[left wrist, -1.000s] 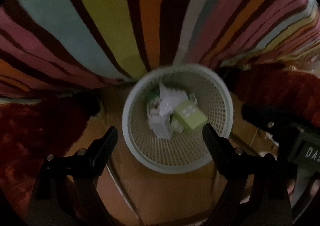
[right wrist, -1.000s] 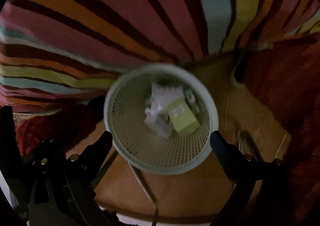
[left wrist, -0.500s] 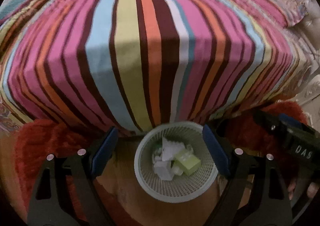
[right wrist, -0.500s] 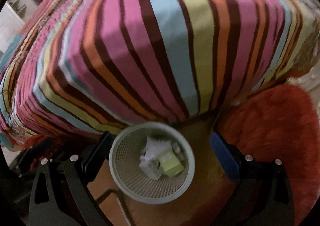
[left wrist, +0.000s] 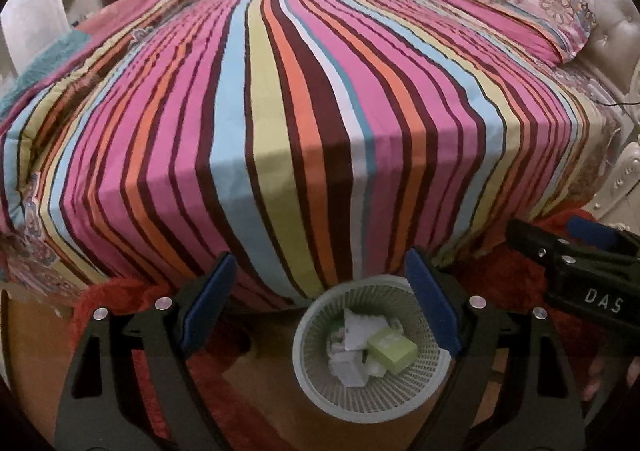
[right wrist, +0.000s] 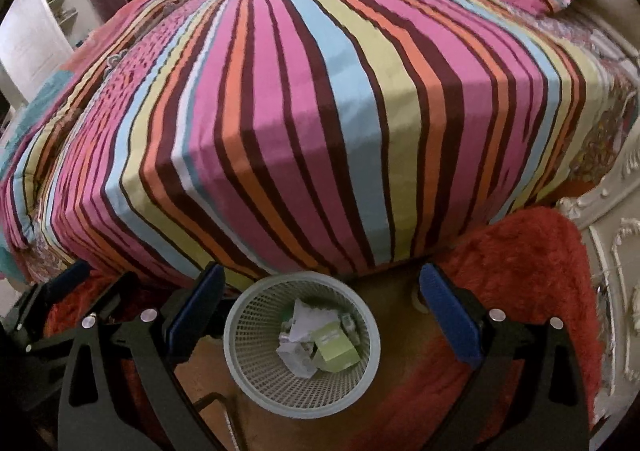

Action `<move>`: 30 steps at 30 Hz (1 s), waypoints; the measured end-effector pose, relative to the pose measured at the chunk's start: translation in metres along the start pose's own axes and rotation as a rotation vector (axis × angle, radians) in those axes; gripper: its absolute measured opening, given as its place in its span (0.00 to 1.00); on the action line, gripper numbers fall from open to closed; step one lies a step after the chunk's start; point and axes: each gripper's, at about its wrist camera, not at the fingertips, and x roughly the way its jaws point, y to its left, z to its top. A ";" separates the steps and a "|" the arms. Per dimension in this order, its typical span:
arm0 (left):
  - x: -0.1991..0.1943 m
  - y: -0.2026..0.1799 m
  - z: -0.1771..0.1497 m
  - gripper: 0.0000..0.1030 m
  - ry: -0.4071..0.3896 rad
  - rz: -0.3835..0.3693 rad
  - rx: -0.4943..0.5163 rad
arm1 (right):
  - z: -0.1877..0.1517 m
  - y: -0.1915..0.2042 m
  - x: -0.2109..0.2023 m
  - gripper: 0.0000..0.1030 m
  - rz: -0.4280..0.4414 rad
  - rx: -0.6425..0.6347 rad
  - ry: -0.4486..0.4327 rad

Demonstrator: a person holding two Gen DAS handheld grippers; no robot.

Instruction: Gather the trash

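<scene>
A pale mesh wastebasket (left wrist: 306, 367) stands on the floor at the foot of the bed. It holds a light green box (left wrist: 394, 349) and crumpled white paper (left wrist: 358, 327). My left gripper (left wrist: 320, 271) hovers above it, open and empty, and the basket shows low between its blue pads. In the right wrist view the same wastebasket (right wrist: 240, 355) with the green box (right wrist: 334, 347) and paper (right wrist: 308, 319) lies below my right gripper (right wrist: 322, 277), also open and empty. The right gripper's black body (left wrist: 592, 291) shows at the left view's right edge.
A bed with a striped cover (left wrist: 304, 123) fills the space beyond the basket. Pillows (left wrist: 520, 15) and a tufted headboard (left wrist: 612, 31) sit at the far right. A red shaggy rug (right wrist: 532, 275) flanks the basket on the wooden floor (left wrist: 260, 383).
Both grippers have risen and tipped upward. The basket has slid low and shrunk in both views, and the bed's top has come into sight. The jaws stay equally wide.
</scene>
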 end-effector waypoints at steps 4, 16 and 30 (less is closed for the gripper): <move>0.003 0.006 0.001 0.82 -0.002 -0.011 -0.024 | 0.003 0.000 0.005 0.91 -0.011 -0.006 -0.010; 0.002 0.020 -0.001 0.82 -0.037 0.003 -0.087 | -0.002 0.008 0.009 0.91 -0.033 -0.043 -0.019; -0.003 0.012 0.002 0.82 -0.064 -0.002 -0.054 | 0.001 0.014 0.011 0.91 -0.033 -0.054 -0.020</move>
